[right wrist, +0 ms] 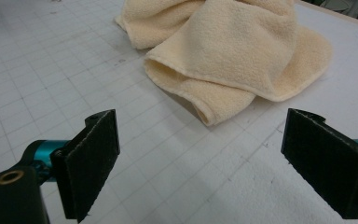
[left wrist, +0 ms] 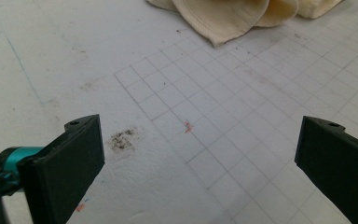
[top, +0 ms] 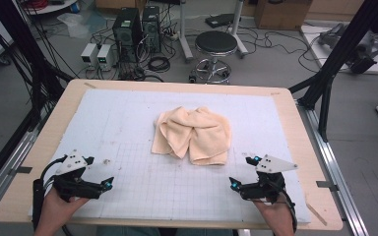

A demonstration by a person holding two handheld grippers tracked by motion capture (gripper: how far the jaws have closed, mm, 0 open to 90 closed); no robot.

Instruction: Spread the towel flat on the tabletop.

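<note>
High view is showing the towel [top: 193, 135] lying crumpled mid-table on the mat [top: 128, 123], ahead of both grippers and between them — up and right of the left gripper [top: 101, 172], up and left of the right gripper [top: 242, 171]. Both are sitting with jaws spread wide, gripping nothing. The right one is looking nearer — its own view has a folded edge [right wrist: 205, 112] lying just past its jaws.

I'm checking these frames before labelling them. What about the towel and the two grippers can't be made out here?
- Towel: its folds hide the inner layers in the high view.
- Towel in the left gripper view: cut off by the top edge.
- Left gripper, right gripper: pads too small in the high view.
</note>
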